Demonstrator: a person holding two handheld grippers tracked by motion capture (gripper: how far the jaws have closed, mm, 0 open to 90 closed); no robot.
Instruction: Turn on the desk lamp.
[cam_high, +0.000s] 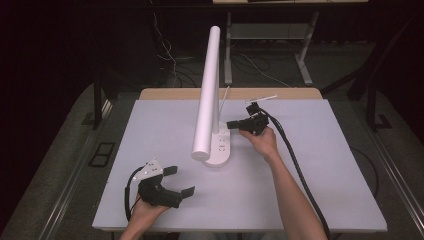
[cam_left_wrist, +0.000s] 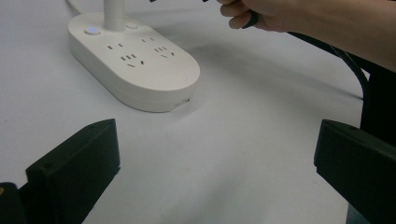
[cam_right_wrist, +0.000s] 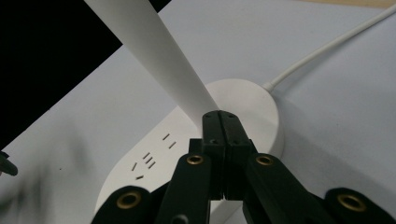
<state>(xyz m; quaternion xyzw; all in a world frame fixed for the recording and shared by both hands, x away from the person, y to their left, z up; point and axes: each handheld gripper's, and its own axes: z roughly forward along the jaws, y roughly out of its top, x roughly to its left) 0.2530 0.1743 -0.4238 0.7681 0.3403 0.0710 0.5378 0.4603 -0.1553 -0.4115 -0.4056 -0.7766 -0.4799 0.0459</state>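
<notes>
- High view: right gripper, jaws pressed together empty, pokes at lamp base mid-table, prob. to hit its button.
- Left gripper gapes idle, near side of base.

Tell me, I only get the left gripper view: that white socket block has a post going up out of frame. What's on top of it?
Observer: A long white tube, a lamp head, which leans forward over the base in the high view.
Operator: And the hand at my top edge, what is its gripper doing?
Observer: The right gripper has its jaws shut together with nothing between them, and its tip is close to the foot of the post.
Operator: Is the thing plugged in?
Observer: A white cord leaves the base's far end. I cannot tell where it ends.
</notes>
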